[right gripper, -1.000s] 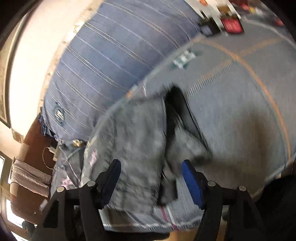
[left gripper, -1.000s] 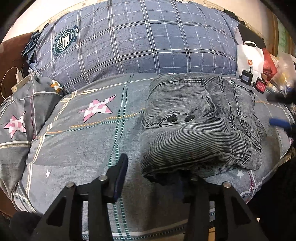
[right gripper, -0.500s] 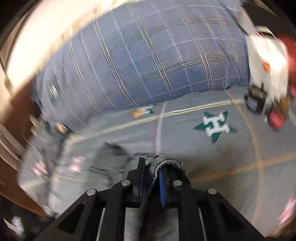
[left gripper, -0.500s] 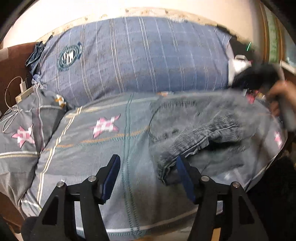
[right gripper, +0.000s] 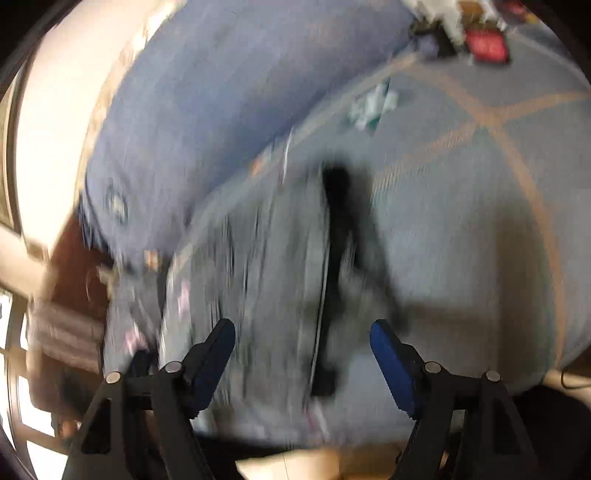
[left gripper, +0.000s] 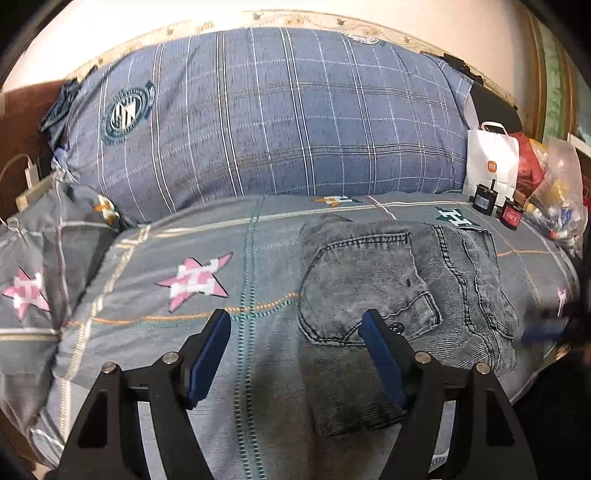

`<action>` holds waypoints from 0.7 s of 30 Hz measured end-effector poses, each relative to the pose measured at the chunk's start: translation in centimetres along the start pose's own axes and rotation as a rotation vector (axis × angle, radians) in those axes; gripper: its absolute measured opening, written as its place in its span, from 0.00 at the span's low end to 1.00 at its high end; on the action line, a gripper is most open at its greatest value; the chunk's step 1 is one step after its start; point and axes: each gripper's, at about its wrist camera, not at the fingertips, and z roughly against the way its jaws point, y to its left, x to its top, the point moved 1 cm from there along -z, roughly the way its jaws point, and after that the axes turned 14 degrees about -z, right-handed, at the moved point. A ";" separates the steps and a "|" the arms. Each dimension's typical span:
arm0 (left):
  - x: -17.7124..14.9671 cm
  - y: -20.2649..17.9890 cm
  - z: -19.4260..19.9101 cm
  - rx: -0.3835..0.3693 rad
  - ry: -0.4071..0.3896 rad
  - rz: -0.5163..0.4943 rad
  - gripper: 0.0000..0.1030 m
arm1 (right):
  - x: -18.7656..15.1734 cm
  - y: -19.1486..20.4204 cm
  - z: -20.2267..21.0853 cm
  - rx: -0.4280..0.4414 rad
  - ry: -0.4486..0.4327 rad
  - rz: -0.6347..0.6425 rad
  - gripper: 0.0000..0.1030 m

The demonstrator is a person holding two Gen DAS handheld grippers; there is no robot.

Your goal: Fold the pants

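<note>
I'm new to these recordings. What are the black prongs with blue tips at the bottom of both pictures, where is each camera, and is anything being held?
Each picture comes from a fisheye camera on a handheld two-finger tool, one per hand, looking along its fingers. The left tool and the right tool both stand open, holding nothing. On the patterned bedspread lie folded grey jeans, back pocket up. Behind is a large blue plaid pillow; a white paper bag stands at the right. The right view is motion-blurred, so it shows little detail.

Before me: bed under grey star-patterned cover (left gripper: pixel 155 325); large blue plaid pillow (left gripper: pixel 280 122) against cream wall (left gripper: pixel 110 26); brown wooden headboard (left gripper: pixel 18 122) at left.
</note>
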 end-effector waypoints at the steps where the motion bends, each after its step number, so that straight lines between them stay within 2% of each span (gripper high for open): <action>1: -0.2 -0.1 -0.2 -0.002 0.013 0.000 0.72 | -1.3 -0.2 -1.0 0.001 0.042 -0.012 0.74; 3: -0.5 -0.2 -0.2 -0.009 0.015 -0.001 0.72 | -2.7 -0.2 -2.8 0.007 0.082 -0.020 0.57; 5: -0.8 -0.1 0.1 -0.002 0.013 -0.008 0.72 | -3.1 0.0 -4.5 -0.014 0.102 -0.011 0.12; 6: -0.9 0.1 0.2 0.000 0.008 -0.005 0.72 | -3.3 0.2 -4.6 -0.035 0.098 0.007 0.07; 9: -0.8 0.9 0.3 0.004 0.009 0.013 0.72 | -3.1 3.1 -3.1 -0.114 0.043 0.165 0.04; 15: 1.1 0.9 -0.3 -0.020 -0.008 0.019 0.72 | -0.4 9.1 1.9 -0.258 -0.148 0.425 0.04; 18: 2.4 -0.8 -1.3 -0.074 0.012 -0.010 0.79 | 0.6 8.0 0.6 -0.361 -0.159 0.446 0.04; 19: 2.4 -2.0 -2.3 -0.091 0.044 -0.059 0.79 | 0.8 6.4 -0.1 -0.377 -0.140 0.419 0.04; 21: 1.8 -4.3 -4.3 -0.079 0.112 -0.166 0.79 | 0.9 2.7 -2.3 -0.420 -0.064 0.348 0.04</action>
